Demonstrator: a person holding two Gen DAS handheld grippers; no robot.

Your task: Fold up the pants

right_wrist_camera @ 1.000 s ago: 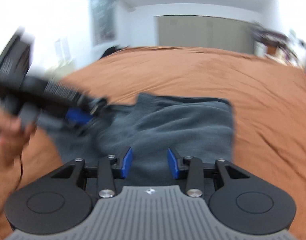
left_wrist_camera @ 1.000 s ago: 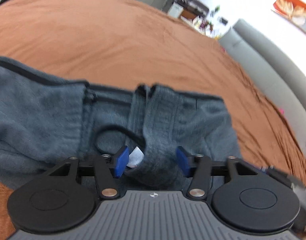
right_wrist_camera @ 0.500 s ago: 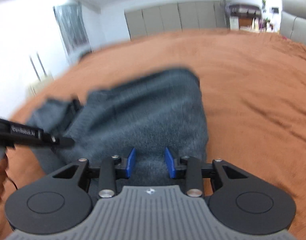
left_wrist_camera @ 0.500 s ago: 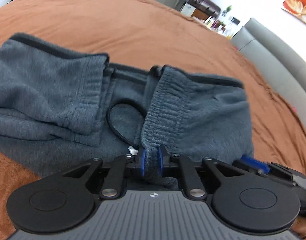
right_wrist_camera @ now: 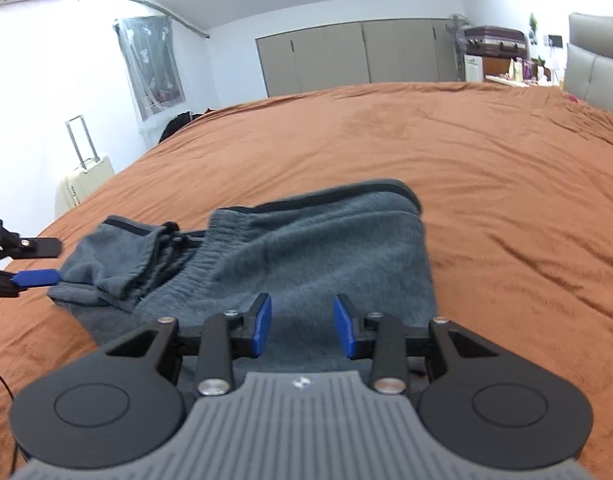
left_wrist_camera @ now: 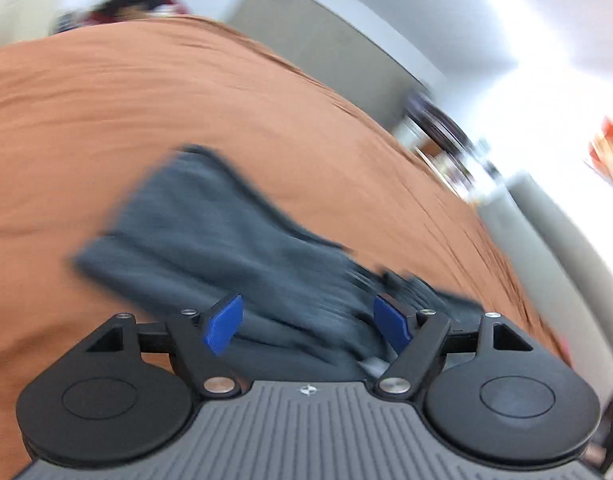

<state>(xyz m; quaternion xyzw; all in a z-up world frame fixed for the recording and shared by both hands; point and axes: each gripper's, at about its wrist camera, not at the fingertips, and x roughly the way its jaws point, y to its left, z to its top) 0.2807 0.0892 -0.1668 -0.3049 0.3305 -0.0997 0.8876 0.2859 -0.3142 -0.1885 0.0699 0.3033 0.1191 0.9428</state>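
Note:
Grey fleece pants lie folded in a bundle on the brown bedspread; their waistband faces the left. In the blurred left wrist view the pants lie just ahead of my left gripper, which is open and empty. My right gripper is open and empty over the near edge of the pants. The left gripper's fingers show at the left edge of the right wrist view, beside the pants' left end.
The bedspread fills both views. A pale suitcase stands left of the bed. Grey wardrobes line the far wall. A grey headboard is at the right, with a cluttered shelf beside it.
My left gripper was shut on the pants' waistband half a second ago; it has let go, opened wide and swung away. My right gripper stays open over the pants.

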